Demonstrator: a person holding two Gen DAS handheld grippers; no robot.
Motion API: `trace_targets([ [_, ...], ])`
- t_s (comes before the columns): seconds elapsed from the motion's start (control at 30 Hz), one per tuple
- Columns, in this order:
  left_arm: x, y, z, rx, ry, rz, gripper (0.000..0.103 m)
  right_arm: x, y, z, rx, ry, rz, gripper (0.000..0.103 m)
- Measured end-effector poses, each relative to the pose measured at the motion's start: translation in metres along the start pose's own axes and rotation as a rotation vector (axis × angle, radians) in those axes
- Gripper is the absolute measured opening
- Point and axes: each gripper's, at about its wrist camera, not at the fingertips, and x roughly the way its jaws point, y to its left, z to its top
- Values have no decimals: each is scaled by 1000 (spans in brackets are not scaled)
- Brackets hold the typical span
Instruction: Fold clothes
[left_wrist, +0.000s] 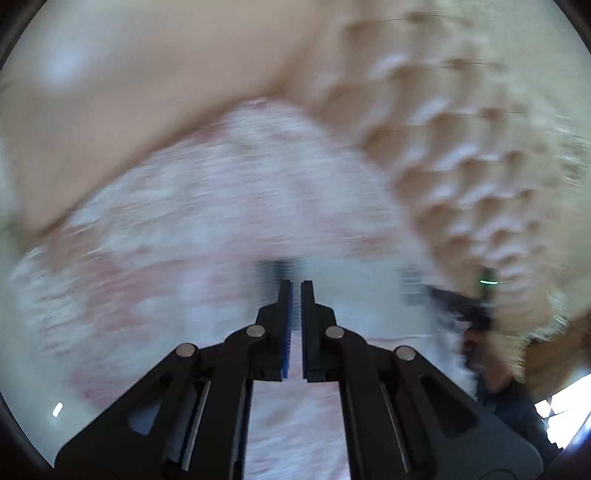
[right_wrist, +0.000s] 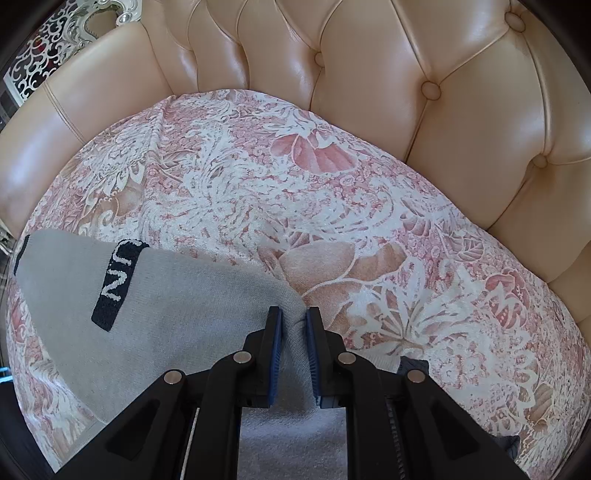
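Note:
A pale grey knitted garment (right_wrist: 177, 317) with a dark label in white letters (right_wrist: 118, 284) lies on a pink floral seat cover (right_wrist: 332, 206). My right gripper (right_wrist: 294, 319) is shut on a raised fold at the garment's right edge, and the cloth runs back between its blue pads (right_wrist: 276, 343). The left wrist view is smeared by motion. In it my left gripper (left_wrist: 296, 291) hovers over a blurred pale grey patch of the garment (left_wrist: 362, 291). Its fingers are almost together, and I see nothing between them.
A beige tufted leather sofa back (right_wrist: 461, 92) and armrest (right_wrist: 92, 66) curve around the covered seat. White ornate furniture (right_wrist: 55, 40) stands beyond the armrest. A dark blurred shape with a green light (left_wrist: 480, 314) sits to the right of my left gripper.

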Motion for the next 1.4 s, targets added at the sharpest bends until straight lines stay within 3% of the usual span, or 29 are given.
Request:
trace_targets([
  [0.13,61,-28,5,66,112,-21,7,-1,2,1,-8,0,-13,14],
  [0.2,86,-21,1,52,182,73,7,-1,2,0,-3,-4,-12,14],
  [0.33,80,6,-3,-58,171,93,2,-2,0,-2,7,-19,-8,15],
  [0.37,80,3,-3,-44,170,107,2,-2,-2,-2,16,-25,-12,15],
  [0.43,78,-4,-3,-23,167,125,5,-4,-4,-3,34,-37,-20,28],
  [0.47,76,-7,-4,-19,164,114,15,-8,-6,-3,52,-56,-37,39],
  [0.5,72,-14,-6,-8,143,95,33,-14,-8,-4,73,-79,-58,42],
  [0.57,53,-31,-13,29,53,56,57,-44,-12,-12,138,-184,-115,47],
  [0.63,45,-54,-20,80,8,-2,62,-91,-13,-50,185,-293,-139,68],
  [0.67,46,-67,-23,111,3,-39,62,-115,-14,-70,208,-347,-149,85],
  [0.77,67,-120,-35,222,55,-145,62,-186,-16,-145,279,-472,-201,87],
  [0.87,99,-176,-60,269,125,-231,62,-226,-36,-247,406,-443,-214,87],
  [0.93,117,-209,-78,277,160,-277,62,-250,-54,-323,548,-394,-303,87],
  [1.03,123,-247,-116,267,173,-362,62,-256,-36,-372,425,-318,-493,87],
  [1.17,95,-265,-181,264,185,-446,62,-262,-7,-432,223,-210,-743,87],
  [1.3,77,-263,-222,293,258,-415,62,-268,21,-493,13,-97,-983,86],
  [1.4,62,-256,-225,289,255,-384,62,-235,36,-492,-185,-38,-1060,85],
])
